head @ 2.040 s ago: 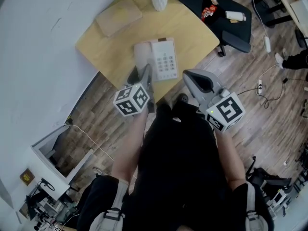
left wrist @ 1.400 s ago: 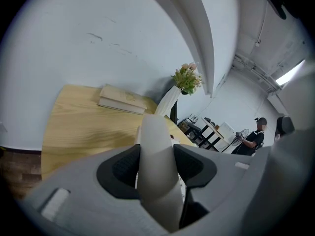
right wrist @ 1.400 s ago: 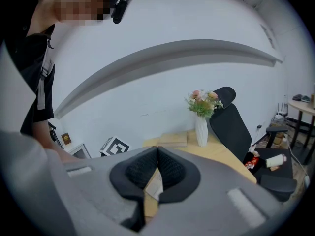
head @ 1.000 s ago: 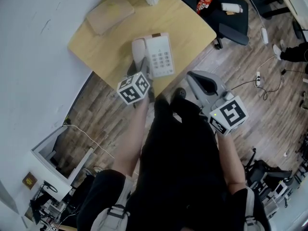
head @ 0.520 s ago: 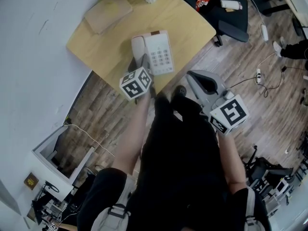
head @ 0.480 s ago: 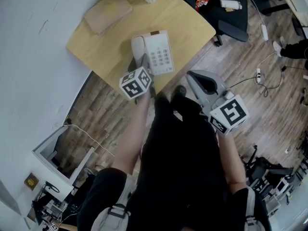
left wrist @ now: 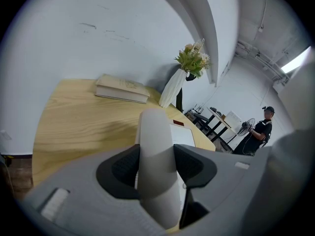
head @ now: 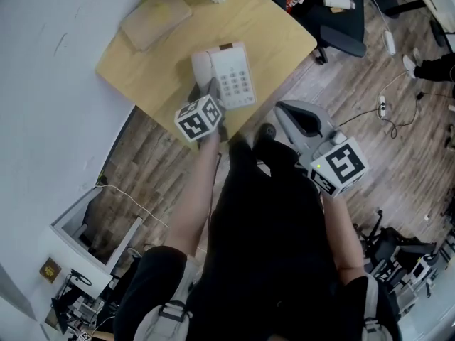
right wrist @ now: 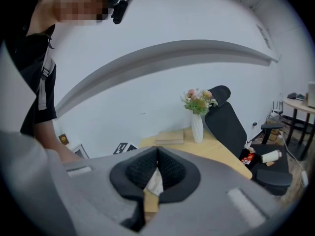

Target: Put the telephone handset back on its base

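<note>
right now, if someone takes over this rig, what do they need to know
Left gripper: shut on the handset, jaws on its two sides.
Right gripper: shut, empty, held off the table by the person's body.
Handset lies along the base, on its left in the head view; whether it is fully seated cannot be told.
Left to do: confirm seating, open the left jaws, draw back.

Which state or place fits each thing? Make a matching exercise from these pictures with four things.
Things:
1. handset
2. book
3. vase
4. right hand-held gripper

States:
A. shut on nothing
B. lying flat on the table
C. clamped in the left hand-held gripper
D. upright, holding flowers

Pairs: 1-C, 2-B, 3-D, 4-A
</note>
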Tool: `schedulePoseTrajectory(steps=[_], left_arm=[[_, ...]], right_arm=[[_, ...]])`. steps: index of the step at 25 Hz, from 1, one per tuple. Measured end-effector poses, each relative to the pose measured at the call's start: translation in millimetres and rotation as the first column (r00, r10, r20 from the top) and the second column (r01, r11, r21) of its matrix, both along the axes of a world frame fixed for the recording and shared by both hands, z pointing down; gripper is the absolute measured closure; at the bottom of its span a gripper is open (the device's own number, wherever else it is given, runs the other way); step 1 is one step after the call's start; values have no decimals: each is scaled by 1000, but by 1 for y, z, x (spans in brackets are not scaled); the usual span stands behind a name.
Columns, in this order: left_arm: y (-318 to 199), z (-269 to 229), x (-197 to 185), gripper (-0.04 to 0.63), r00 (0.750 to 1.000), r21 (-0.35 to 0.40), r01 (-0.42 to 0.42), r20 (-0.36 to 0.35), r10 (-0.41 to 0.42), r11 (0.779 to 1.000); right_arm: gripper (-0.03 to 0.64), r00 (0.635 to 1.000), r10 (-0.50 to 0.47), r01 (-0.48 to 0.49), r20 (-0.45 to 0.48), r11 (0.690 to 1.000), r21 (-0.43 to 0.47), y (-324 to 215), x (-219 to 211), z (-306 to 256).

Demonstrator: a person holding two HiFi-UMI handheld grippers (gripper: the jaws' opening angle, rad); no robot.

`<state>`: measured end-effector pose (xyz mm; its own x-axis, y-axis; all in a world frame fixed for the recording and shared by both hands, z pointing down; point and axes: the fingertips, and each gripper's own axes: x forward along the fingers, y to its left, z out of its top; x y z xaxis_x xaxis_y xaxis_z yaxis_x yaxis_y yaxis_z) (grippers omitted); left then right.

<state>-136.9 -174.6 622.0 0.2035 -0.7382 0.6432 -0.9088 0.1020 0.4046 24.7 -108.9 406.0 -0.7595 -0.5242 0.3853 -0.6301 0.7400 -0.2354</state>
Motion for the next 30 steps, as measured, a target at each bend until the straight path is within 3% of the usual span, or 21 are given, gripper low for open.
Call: schedulePoseTrajectory(steps=[30], left_arm=[[-2, 1, 5, 376, 996, 8, -53, 75, 53, 999]], right_arm=[[615, 1000, 13, -13, 8, 1000, -10, 3, 9, 1]])
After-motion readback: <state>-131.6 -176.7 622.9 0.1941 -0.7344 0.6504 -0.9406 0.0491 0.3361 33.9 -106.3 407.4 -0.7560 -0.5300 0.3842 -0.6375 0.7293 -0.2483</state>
